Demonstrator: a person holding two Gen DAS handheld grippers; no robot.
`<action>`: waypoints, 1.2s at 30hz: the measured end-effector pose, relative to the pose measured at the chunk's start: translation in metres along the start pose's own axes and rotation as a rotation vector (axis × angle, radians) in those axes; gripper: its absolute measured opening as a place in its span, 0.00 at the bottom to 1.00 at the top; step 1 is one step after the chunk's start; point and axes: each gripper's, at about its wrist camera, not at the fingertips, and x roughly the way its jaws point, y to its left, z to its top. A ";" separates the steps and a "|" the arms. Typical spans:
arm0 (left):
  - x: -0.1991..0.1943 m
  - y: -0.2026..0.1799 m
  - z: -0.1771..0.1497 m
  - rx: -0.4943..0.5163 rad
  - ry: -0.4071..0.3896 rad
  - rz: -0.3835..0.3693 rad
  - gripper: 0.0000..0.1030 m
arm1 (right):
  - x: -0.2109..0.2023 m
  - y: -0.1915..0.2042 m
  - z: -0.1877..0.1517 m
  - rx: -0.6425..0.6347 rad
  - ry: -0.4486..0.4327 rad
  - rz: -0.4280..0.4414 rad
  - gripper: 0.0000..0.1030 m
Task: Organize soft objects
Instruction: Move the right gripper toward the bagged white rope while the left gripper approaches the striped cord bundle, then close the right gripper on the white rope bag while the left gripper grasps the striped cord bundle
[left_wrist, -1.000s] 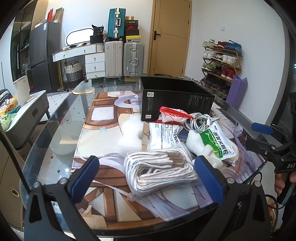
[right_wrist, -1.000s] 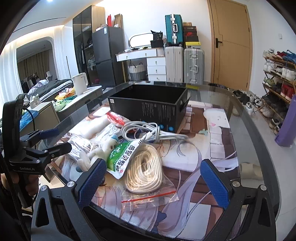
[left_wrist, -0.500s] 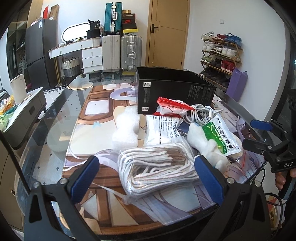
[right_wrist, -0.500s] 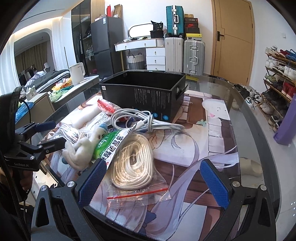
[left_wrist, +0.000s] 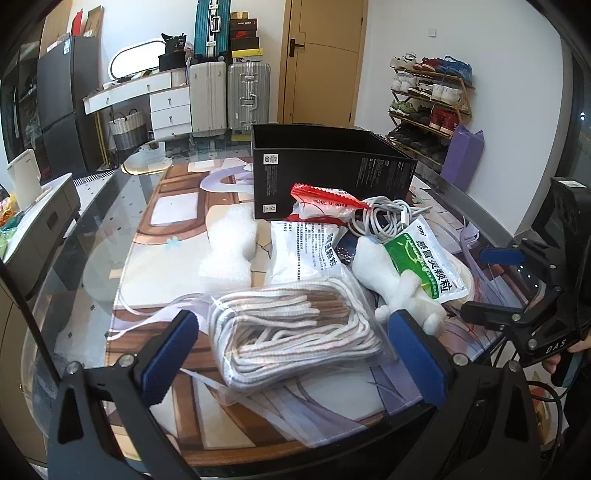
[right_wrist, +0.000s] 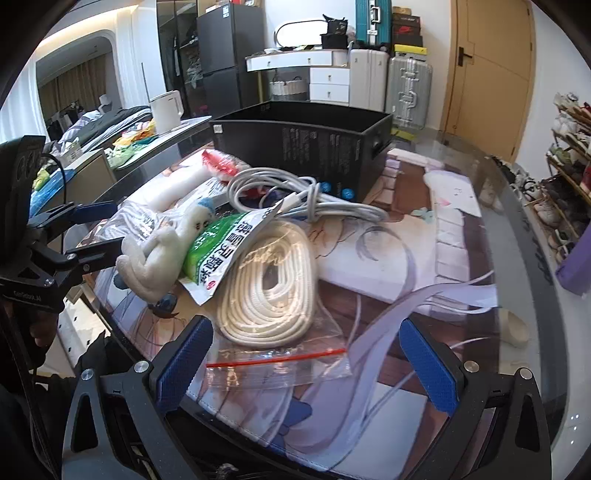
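the clear plastic bag of folded white-and-brown cord (left_wrist: 295, 332) lies straight ahead of the left gripper (left_wrist: 295, 354), between its wide-spread, empty fingers, long axis running across from finger to finger. the right gripper (right_wrist: 306, 365), also wide open and empty, faces the bagged coil of white rope (right_wrist: 269, 284). the open black cardboard box (left_wrist: 328, 162) stands beyond both.

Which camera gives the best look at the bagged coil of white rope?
The right wrist view: the coil of white rope lies whole and near, just ahead of its fingers. In the left wrist view only its edge peeks from under the green packet.
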 end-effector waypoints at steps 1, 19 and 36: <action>0.000 0.000 0.000 0.002 0.000 0.000 1.00 | 0.002 0.000 0.001 -0.002 0.004 0.008 1.00; 0.006 -0.001 0.002 0.016 0.006 0.014 1.00 | 0.028 0.006 0.026 -0.062 0.046 0.029 0.84; 0.007 0.005 0.002 -0.005 0.003 0.017 1.00 | 0.006 0.003 0.013 -0.058 -0.023 0.048 0.45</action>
